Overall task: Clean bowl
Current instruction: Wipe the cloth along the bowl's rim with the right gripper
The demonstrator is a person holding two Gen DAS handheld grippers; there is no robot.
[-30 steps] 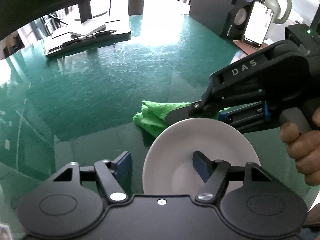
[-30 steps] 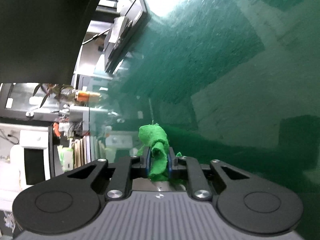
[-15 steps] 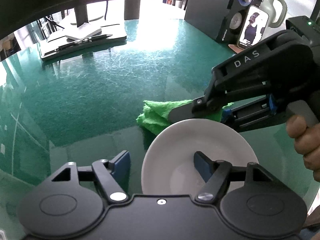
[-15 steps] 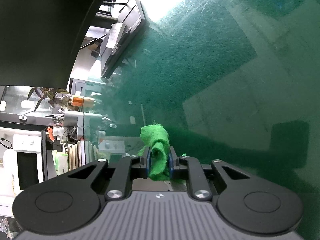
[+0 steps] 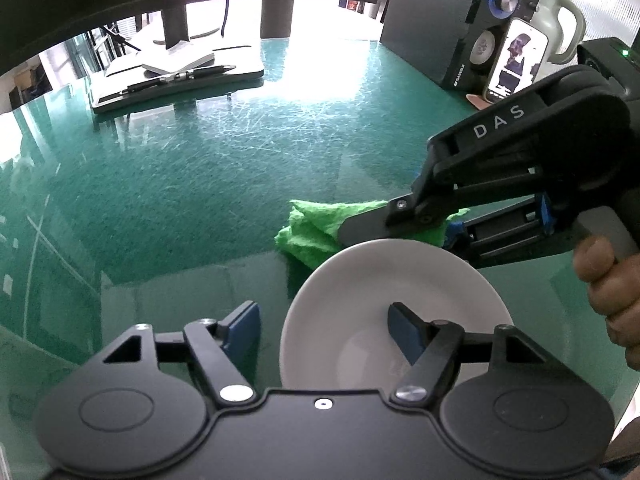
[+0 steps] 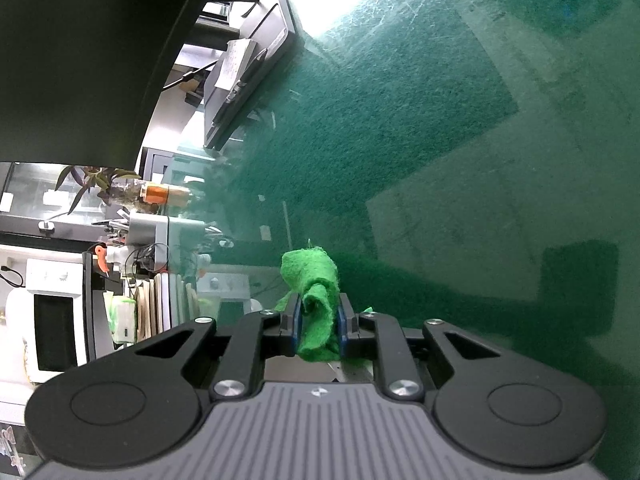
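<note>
Bowl: the white bowl [image 5: 394,312] sits on the green glass desk [image 5: 200,184], directly under the left gripper [image 5: 324,334].
Left gripper: its jaws stand apart and astride the bowl's near-left rim, one blue pad [image 5: 404,334] over the inside of the bowl, the other outside over the desk; neither pad appears to press on the rim, so the bowl looks straddled, not clamped.
Right gripper: the right gripper [image 6: 318,320] is closed on a bunched green cloth [image 6: 316,292], which sticks out past its fingertips.
Key relation: in the left wrist view the cloth [image 5: 316,228] hangs just beyond the bowl's far rim, with the right gripper reaching in from the right side.
Nearer hand: the left is at the bowl; the right, carrying the cloth, is just beside it.
Next move, as a judgement: the cloth has to come back over the far rim and down into the bowl.
</note>
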